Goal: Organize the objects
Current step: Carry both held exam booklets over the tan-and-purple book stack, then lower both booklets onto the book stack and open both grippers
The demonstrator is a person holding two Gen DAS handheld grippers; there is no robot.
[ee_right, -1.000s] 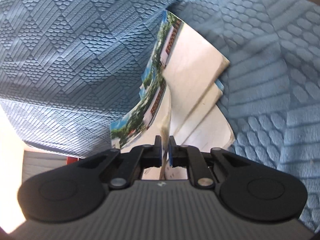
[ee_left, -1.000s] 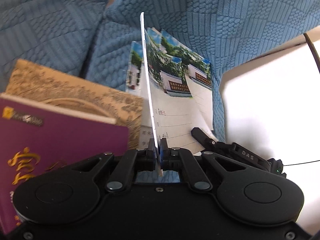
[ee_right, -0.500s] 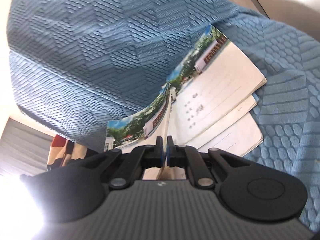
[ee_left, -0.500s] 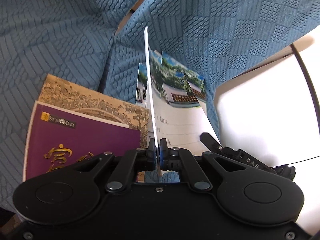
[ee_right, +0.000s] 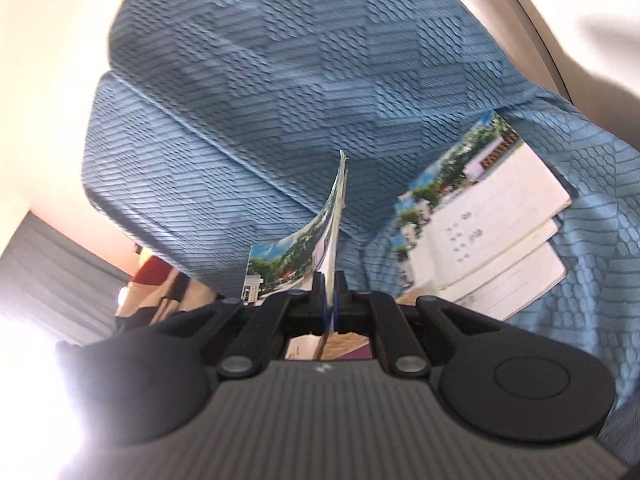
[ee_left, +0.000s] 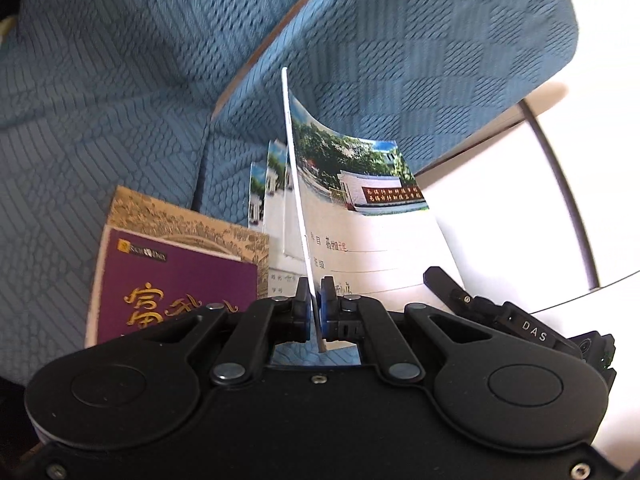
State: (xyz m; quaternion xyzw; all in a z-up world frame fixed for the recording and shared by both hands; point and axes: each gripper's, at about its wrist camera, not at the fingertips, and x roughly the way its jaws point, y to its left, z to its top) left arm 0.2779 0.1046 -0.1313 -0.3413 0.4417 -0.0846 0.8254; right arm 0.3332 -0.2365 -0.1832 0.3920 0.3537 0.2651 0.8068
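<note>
My left gripper (ee_left: 315, 292) is shut on the lower edge of a thin white notebook (ee_left: 362, 216) with a photo of trees and a gate on its cover; it stands on edge and bends right. Similar notebooks (ee_left: 272, 196) lie behind it on the blue sofa. My right gripper (ee_right: 330, 292) is shut on another such notebook (ee_right: 328, 236), held upright above the seat. Three more notebooks (ee_right: 496, 244) lie fanned on the cushion to its right. A purple book with gold characters (ee_left: 172, 284) lies on a tan patterned book (ee_left: 192, 220) at the left.
The blue quilted sofa (ee_left: 120, 92) has a backrest (ee_right: 280, 80) and a dark seam between cushions. A white surface (ee_left: 520, 208) lies to the right, with a dark cable across it. The right gripper's black body (ee_left: 520, 324) shows at lower right.
Both grippers have lifted and pulled back with their notebooks. The right one has drawn its notebook away from the fanned pile, which now lies apart at its right.
</note>
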